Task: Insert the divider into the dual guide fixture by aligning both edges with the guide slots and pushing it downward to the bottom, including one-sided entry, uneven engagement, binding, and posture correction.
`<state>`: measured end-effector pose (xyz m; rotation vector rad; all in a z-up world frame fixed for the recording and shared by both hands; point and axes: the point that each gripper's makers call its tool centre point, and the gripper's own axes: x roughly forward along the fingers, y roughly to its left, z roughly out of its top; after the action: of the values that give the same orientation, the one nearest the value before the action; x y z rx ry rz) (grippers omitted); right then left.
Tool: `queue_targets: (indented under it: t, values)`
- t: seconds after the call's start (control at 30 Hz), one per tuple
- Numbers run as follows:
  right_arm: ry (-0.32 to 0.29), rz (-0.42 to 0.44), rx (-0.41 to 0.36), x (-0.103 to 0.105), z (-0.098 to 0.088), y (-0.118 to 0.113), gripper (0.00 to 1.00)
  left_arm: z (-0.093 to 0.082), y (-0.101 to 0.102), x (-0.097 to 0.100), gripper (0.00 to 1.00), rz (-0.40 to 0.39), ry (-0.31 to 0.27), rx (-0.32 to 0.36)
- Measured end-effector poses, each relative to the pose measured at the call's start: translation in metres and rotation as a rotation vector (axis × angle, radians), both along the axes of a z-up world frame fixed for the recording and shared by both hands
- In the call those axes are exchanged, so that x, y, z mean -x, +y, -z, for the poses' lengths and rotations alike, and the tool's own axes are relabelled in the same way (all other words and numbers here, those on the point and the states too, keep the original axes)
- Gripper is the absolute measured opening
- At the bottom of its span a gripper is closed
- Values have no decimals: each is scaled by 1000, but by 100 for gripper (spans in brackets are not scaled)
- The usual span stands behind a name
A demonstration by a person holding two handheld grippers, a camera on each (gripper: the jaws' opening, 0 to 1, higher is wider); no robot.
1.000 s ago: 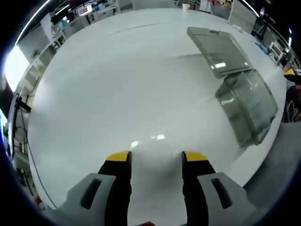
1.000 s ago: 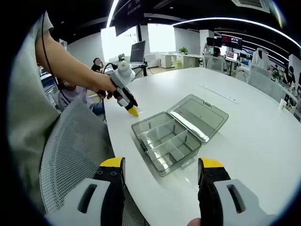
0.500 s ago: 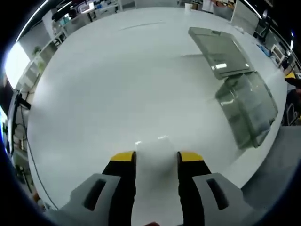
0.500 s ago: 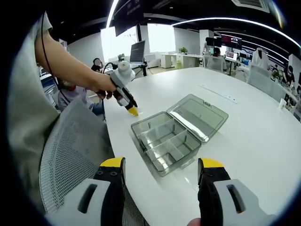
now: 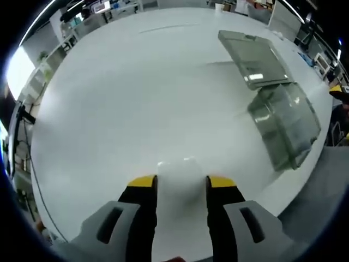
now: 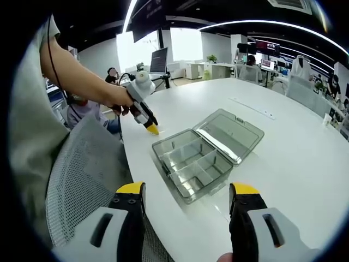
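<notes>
With my left gripper (image 5: 181,183) pinching the white divider (image 5: 177,180) at lower centre and my right gripper (image 6: 186,191) wide open and empty, I next carry it to the clear box (image 6: 189,165) on the worktop (image 5: 136,98) and square it to the slots.

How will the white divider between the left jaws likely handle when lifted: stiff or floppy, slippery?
The divider looks like a thin flat white sheet, so probably light and fairly stiff. Its smooth, glossy face may slip between the left hand-held gripper pads.

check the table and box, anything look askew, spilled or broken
Nothing stands out. The clear compartment box sits flat near the table edge, its hinged lid open and lying flat beside it. The left gripper is shut on a white divider down at the tabletop; the right gripper hangs open.
</notes>
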<state>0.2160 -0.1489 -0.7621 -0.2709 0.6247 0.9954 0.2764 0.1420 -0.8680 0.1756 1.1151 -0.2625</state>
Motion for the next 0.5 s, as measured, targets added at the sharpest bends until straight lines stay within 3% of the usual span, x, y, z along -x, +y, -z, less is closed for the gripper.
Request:
queue_targets:
  t: [0.3, 0.5]
  values:
    - [0, -4, -3, 0, -1, 2, 59, 0, 2, 0, 30, 5, 34, -19]
    - [-2, -4, -8, -1, -1, 3, 58, 1, 2, 0, 29, 31, 135, -53]
